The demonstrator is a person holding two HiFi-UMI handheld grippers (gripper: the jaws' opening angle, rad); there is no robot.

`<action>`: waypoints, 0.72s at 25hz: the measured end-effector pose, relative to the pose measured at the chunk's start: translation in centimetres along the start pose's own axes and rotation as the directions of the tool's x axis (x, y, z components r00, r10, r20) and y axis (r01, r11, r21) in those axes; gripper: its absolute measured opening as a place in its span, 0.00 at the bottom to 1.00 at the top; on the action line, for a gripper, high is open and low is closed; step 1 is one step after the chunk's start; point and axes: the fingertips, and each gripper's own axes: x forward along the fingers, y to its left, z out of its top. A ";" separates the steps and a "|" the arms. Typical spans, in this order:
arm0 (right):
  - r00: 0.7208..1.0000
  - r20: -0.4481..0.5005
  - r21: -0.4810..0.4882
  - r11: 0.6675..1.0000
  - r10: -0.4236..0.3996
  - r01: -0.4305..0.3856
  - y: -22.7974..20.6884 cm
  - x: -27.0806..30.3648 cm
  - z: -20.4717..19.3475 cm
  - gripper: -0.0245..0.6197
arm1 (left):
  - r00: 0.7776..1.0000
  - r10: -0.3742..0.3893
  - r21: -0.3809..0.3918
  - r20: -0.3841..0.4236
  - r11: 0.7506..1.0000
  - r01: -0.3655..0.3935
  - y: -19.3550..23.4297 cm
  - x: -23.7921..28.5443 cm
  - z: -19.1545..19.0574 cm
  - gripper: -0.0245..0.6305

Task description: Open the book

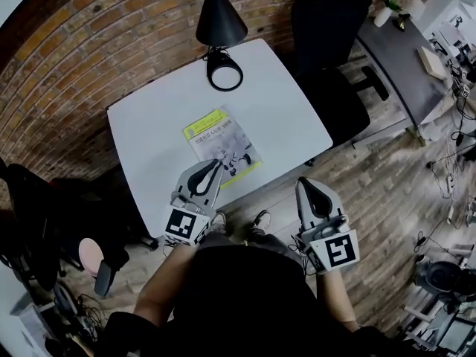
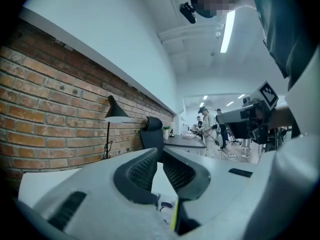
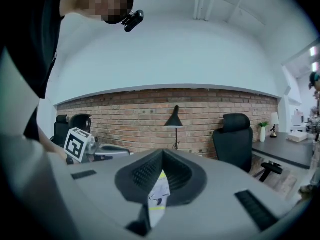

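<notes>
The closed yellow-and-white paperback book (image 1: 217,138) is overhung at its near edge by the left hand-held gripper (image 1: 216,163), jaws together, empty. The right hand-held gripper (image 1: 304,185), likewise closed, is held apart.

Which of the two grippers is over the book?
The left gripper: it reaches over the book. The right gripper hangs beyond the table edge, above the floor.
</notes>
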 end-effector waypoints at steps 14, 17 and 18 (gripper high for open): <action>0.989 -0.108 0.029 0.995 0.098 -0.095 -2.3 0.8 -3.8 0.06 | 0.966 0.044 -0.034 -0.256 0.998 -0.054 -1.6 5.7 -12.2 0.23; 0.988 -0.105 0.030 0.993 0.117 -0.114 -2.4 1.3 -3.8 0.06 | 0.949 0.051 -0.029 -0.310 0.998 -0.063 -1.5 6.4 -14.2 0.25; 0.987 -0.104 0.031 0.992 0.121 -0.119 -2.5 1.4 -3.8 0.06 | 0.944 0.054 -0.027 -0.326 0.997 -0.066 -1.4 6.5 -14.8 0.25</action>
